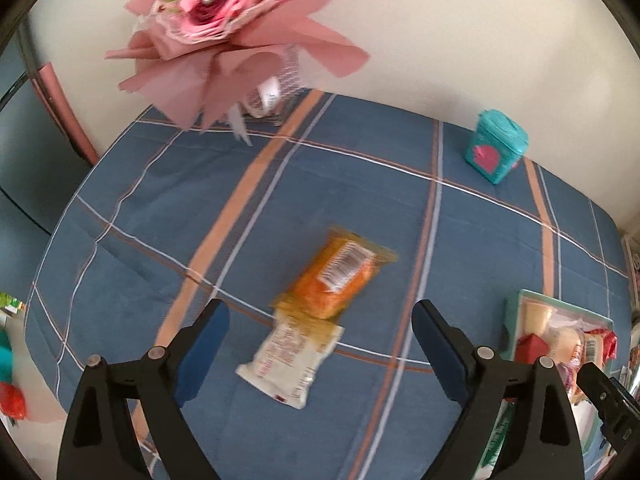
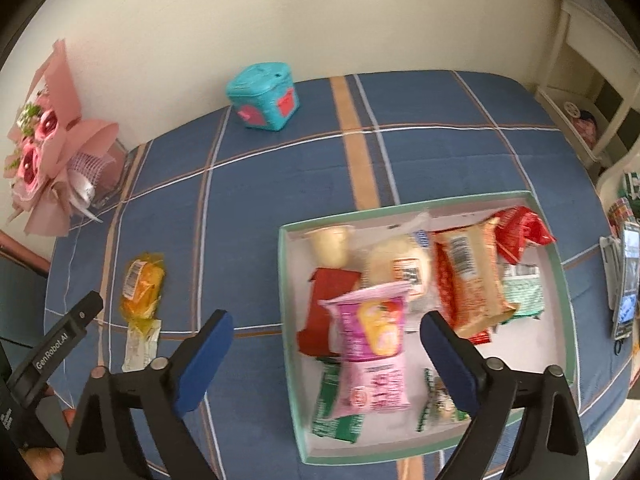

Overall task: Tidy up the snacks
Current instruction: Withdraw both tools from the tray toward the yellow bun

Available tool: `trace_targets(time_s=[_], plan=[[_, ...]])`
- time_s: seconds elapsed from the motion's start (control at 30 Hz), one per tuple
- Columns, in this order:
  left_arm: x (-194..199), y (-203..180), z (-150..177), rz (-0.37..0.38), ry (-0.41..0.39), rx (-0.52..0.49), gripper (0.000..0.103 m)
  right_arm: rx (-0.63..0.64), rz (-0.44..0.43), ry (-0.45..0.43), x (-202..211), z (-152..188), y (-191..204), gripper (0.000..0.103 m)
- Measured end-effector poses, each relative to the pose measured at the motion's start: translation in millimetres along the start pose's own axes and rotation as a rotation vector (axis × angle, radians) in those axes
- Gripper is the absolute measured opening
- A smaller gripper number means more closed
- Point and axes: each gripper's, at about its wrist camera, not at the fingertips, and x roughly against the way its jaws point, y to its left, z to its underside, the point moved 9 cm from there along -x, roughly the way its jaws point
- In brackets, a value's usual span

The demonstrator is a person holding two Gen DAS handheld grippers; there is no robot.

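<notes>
snacks are collecting in the tray [image 2: 289, 280] so they sit together; 2 are lying loose on the cloth: the orange packet [image 1: 338, 276] and the white packet [image 1: 290, 358]. i'm holding my left gripper [image 1: 320, 344] spread above them, my right gripper [image 2: 326, 354] spread and empty over the pink packet [image 2: 372, 344].

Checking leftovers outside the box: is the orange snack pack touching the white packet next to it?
Touching. The left wrist view shows the orange snack pack lying with its lower crimped end over the top edge of the white packet, with no cloth visible between them.
</notes>
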Motion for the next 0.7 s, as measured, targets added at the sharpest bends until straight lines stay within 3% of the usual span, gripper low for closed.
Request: trace_targets(time_s=[0.13, 0.7], plan=[[-5, 23, -1, -0.019, 0.01, 0.021, 0.093, 0.021, -0.014, 0.001, -5, 4, 19, 0.103], [-16, 105, 2, -0.069, 0.023, 0.119, 0.099, 0.129, -0.047, 0.047, -36, 29, 98, 0.103]])
